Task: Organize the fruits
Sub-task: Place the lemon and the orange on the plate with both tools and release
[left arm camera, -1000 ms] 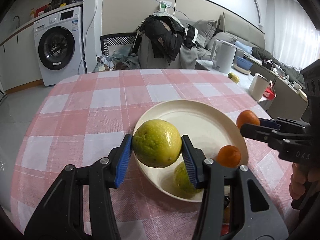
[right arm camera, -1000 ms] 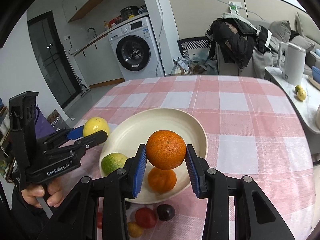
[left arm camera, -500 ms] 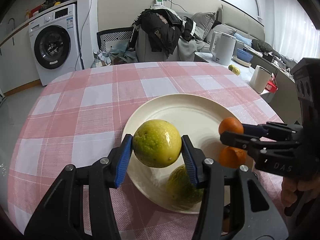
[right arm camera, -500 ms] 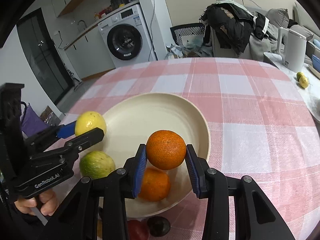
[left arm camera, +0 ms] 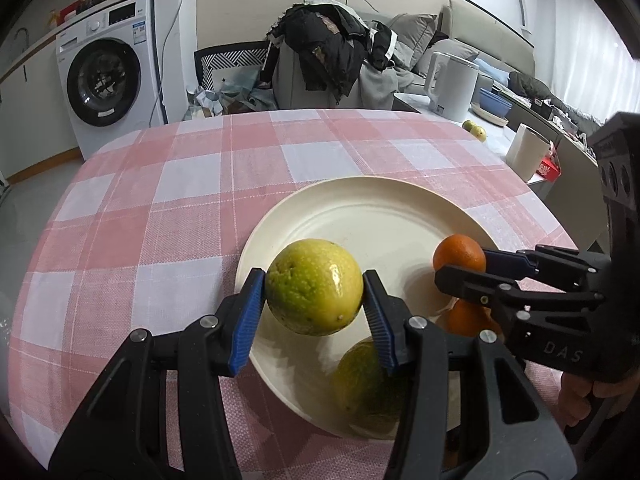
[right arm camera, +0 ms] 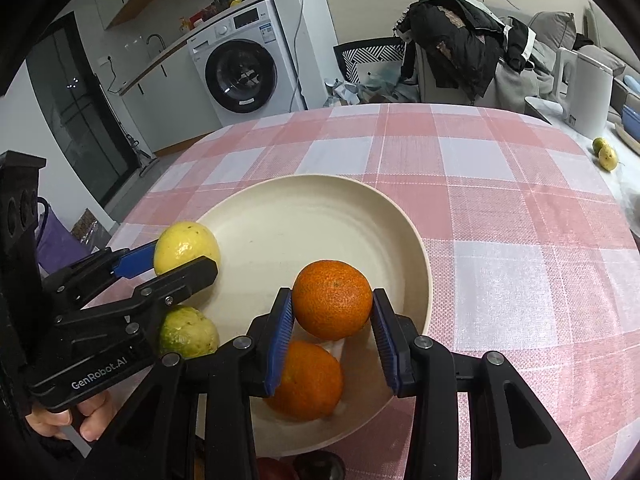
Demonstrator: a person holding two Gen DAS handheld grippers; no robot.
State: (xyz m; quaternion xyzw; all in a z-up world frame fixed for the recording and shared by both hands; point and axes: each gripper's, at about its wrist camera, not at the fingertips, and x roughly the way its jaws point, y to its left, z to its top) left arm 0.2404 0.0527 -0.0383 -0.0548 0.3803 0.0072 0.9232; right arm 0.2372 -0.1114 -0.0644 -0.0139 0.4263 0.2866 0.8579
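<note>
The left gripper (left arm camera: 314, 294) holds a lemon (left arm camera: 314, 286) and the right gripper (right arm camera: 332, 312) an orange (right arm camera: 332, 298), both above the plate (right arm camera: 304, 208)

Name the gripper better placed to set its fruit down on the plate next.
Right, by a small margin. The right gripper holds its orange well inside the plate, over open plate floor. The left gripper holds its yellow-green fruit near the plate's left rim.
</note>
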